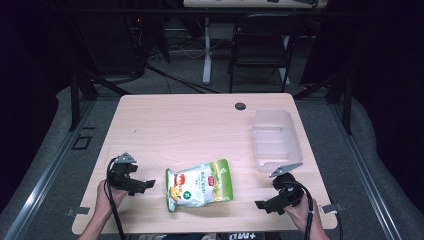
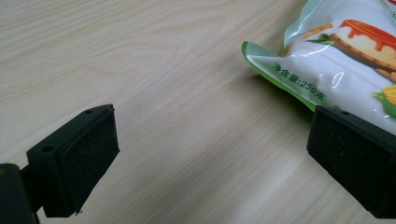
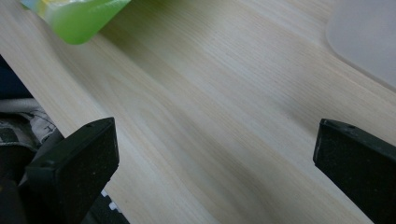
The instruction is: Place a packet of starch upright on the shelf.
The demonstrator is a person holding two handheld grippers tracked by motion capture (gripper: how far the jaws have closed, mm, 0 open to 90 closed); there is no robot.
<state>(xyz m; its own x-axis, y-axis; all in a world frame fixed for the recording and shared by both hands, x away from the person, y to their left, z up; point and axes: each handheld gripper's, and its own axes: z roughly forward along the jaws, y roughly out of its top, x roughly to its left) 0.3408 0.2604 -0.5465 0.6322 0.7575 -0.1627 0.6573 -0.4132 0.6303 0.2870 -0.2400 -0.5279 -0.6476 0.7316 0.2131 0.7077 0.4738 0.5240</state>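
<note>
Both tools, left tool [image 1: 145,185] and right tool [image 1: 262,205], are spread wide at 9 and 3 o'clock of the snack bag [image 1: 199,184], probably to grip it from both sides

Glossy plastic on matt wood

The snack bag [image 1: 199,184] is shiny plastic film catching glare; the table [image 1: 190,125] is pale, smooth wood-grain laminate; the far-right container [image 1: 274,137] is frosted translucent plastic; the gripper pads [image 2: 88,161] look rough, matt foam.

table [image 1: 175,125]: light wood | on it: snack bag [image 1: 200,185], clear plastic bin [image 1: 275,137]
</note>
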